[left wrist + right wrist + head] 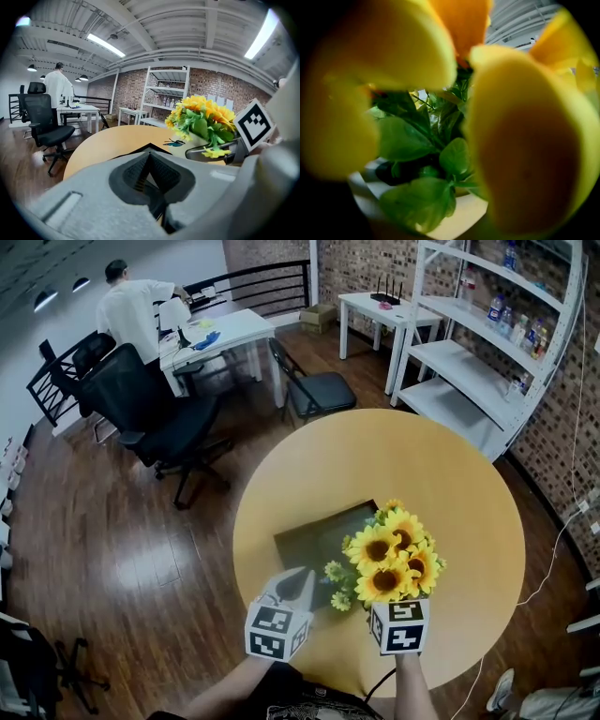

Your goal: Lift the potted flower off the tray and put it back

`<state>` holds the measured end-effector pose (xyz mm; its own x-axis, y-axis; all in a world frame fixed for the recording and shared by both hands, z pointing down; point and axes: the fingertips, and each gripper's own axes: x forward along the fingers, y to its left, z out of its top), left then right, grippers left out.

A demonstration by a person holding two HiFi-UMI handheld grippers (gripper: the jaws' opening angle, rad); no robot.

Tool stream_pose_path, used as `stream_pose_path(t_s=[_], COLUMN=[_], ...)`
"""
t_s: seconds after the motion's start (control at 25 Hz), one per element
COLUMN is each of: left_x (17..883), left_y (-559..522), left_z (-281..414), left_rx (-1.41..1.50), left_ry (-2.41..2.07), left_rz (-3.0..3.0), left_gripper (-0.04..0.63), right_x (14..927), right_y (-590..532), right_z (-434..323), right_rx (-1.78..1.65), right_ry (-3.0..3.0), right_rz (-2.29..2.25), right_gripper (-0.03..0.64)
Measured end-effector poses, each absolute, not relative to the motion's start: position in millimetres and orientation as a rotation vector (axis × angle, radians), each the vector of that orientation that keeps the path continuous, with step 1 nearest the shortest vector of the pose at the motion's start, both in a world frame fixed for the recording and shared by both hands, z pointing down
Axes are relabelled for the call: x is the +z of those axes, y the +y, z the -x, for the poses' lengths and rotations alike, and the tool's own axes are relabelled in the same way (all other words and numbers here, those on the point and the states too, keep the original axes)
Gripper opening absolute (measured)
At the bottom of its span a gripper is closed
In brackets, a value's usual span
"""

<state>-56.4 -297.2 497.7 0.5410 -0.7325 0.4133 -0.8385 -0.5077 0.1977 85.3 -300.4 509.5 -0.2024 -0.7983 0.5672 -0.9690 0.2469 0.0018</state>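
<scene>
The potted flower [394, 563] is a bunch of yellow sunflowers in a white pot [186, 140] with a teal dragonfly print. It hangs over the right corner of the dark tray [307, 545] on the round yellow table [450, 484]. My right gripper's marker cube [398, 626] sits just below the blooms, and one dark finger [208, 151] lies across the pot's rim. The right gripper view is filled with petals, leaves [417, 140] and a strip of white rim; its jaws are hidden. My left gripper [302, 579] is shut and empty, left of the pot at the tray's near edge.
Beyond the table stand a black office chair [155, 418], a folding chair [314, 390], a white desk [220, 334] with a person [131, 306] at it, and white shelving [487, 362] at the right. A cable [553, 559] trails on the floor.
</scene>
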Motion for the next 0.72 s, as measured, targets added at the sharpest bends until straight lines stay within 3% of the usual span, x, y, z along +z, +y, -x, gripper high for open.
stream_pose_path(t_s=[0.72], left_x=[482.9], left_y=[-296.0], left_z=[51.3], left_rx=[0.35], left_ry=[-1.281], left_rz=[-2.43], left_gripper=[0.003], right_x=[506.3], right_y=[-295.4], right_z=[-84.9], right_rx=[0.483], right_ry=[-2.061], right_rz=[-1.592], right_gripper=[0.505])
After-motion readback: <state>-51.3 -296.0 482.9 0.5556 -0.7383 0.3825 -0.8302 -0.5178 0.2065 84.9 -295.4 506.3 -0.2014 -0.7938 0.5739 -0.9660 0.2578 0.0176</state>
